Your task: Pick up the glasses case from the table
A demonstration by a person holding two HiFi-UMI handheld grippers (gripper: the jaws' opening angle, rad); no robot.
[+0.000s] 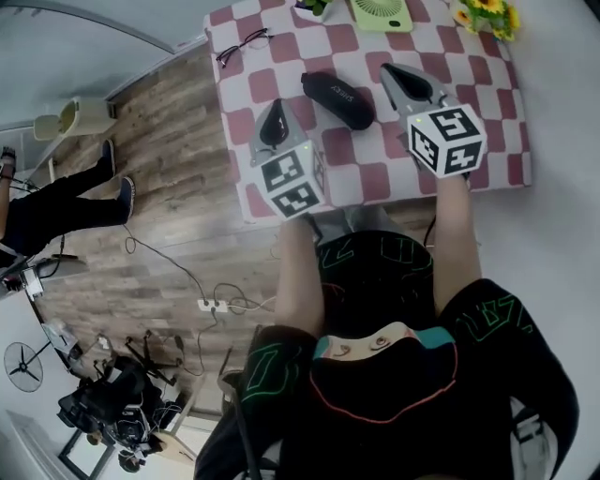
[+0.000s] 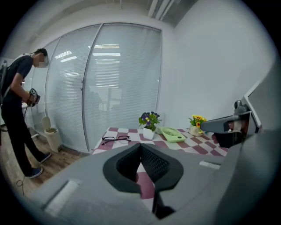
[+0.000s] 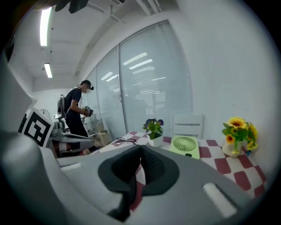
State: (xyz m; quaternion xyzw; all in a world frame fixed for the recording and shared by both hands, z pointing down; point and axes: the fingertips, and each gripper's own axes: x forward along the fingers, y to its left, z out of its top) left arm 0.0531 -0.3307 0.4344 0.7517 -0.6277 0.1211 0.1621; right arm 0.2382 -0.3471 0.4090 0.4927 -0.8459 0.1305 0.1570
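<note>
The checkered table (image 1: 375,178) fills the upper centre of the head view. Over it, the right gripper (image 1: 392,71) and left gripper (image 1: 274,105) both have their jaws pressed together, empty — the black glasses case (image 1: 337,99) lies on the cloth between them, apart from both.

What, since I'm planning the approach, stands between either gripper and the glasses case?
Nothing visible. The glasses case lies on bare checkered cloth between the left gripper and right gripper; the eyeglasses and fan sit farther back.
</note>
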